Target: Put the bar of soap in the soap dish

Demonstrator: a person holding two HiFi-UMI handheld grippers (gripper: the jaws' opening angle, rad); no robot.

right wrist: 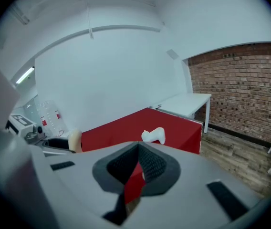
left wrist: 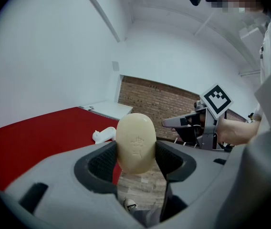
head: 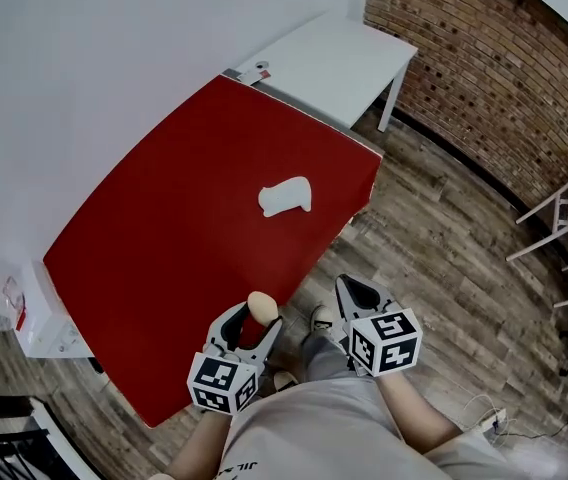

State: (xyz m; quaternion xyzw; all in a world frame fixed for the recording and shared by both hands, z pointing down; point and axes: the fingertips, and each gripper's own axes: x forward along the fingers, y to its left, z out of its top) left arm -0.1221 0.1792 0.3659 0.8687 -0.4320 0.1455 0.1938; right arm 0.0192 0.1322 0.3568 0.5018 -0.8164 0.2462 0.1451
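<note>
Pinched bar of soap (left wrist: 135, 144) upright in left tongs (head: 253, 316) over red bench's (head: 164, 238) near edge, lower end hidden between pads. Held right tongs (right wrist: 138, 162) pressed together, empty. Saw white soap dish (head: 286, 196) mid-bench, well apart, shape unclear.

We're looking down on a red table (head: 184, 228) against a plain white wall (head: 84, 58), a white table (head: 339, 58) just behind it. Brick wall (head: 484, 78) on our right, wood-plank floor (head: 444, 268) below, white chair (head: 554, 218) at the edge.
</note>
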